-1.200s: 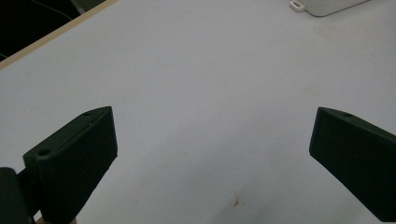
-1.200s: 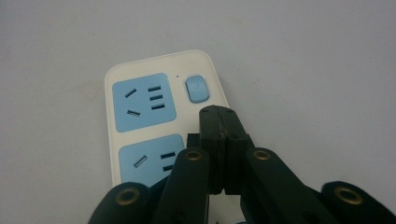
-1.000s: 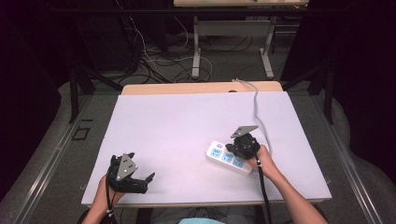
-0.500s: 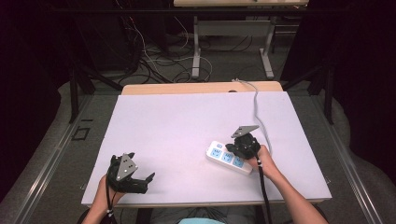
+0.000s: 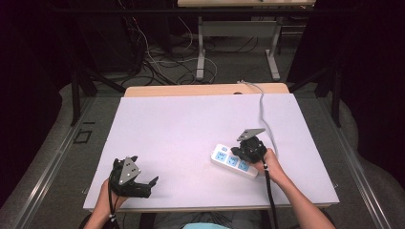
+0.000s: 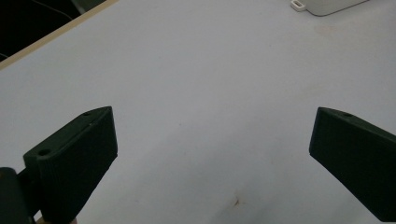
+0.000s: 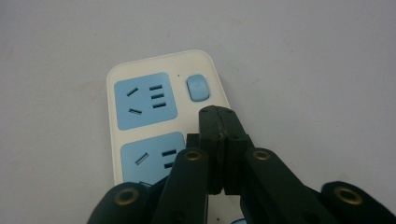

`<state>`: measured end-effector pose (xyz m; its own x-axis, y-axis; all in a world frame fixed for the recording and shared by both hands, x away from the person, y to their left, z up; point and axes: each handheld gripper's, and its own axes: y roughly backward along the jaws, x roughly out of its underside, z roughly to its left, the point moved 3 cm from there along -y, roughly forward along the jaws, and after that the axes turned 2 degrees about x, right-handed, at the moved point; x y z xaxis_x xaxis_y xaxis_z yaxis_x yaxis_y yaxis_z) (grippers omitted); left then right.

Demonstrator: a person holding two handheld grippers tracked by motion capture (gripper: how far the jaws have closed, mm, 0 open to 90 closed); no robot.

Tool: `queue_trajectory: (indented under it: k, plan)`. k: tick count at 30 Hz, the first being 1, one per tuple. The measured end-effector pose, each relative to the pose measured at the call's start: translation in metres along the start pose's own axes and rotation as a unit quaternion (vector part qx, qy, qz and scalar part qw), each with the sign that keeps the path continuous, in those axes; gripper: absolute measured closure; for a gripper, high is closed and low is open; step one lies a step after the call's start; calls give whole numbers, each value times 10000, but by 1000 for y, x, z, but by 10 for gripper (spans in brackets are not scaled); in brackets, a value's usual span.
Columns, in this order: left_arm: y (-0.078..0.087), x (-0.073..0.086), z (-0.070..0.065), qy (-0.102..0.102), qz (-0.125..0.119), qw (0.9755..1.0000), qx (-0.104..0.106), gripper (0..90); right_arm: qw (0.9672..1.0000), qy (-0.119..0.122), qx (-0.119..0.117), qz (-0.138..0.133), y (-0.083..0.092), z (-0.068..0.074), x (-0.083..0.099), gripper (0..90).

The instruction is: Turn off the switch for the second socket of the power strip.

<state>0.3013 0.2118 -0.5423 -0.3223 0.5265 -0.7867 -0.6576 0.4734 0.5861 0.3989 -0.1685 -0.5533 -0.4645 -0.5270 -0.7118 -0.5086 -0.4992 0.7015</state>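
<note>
Right gripper view: right gripper (image 7: 218, 114), jaws pressed together, empty, tip poised just short of blue switch button (image 7: 198, 87) on white power strip (image 7: 140, 100); press apparently not yet made. Left gripper (image 6: 212, 154) spread wide, idle, strip far ahead.

We see two hand-held grippers, both black. The left gripper (image 5: 143, 183) carries a grey three-cornered plate (image 5: 129, 169) on top, and its two jaws are broad, matte wedge-shaped blocks, each with a small round hole near the tip. The right gripper (image 7: 219, 122) bears a like grey plate (image 5: 250, 133); its linkage bars are fastened with brass-coloured rivets (image 7: 192, 155). We note a thin black cable (image 5: 268, 193) trailing from it along the bare forearm (image 5: 300, 206).
</note>
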Motion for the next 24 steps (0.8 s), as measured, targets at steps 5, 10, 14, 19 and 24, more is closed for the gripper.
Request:
queue_trajectory:
  k: [5, 10, 14, 19, 24]
  plan:
    - [0, 0, 0, -26, 7, 10000, -12, 7, 10000, 10, 26, 25, 1, 1, 0, 900]
    - [0, 0, 0, -29, 8, 10000, -25, 7, 10000, 25, 27, -65, 3, 1, -1, 888]
    - [0, 0, 0, -18, 6, 10000, -16, 7, 10000, 35, 18, -56, 3, 1, -1, 888]
    - [0, 0, -1, 7, -3, 10000, -5, 7, 10000, 23, -6, -2, 4, 1, -1, 896]
    - [1, 0, 0, -15, 16, 10000, 2, 7, 9999, -18, 83, -92, 4, 1, -1, 895]
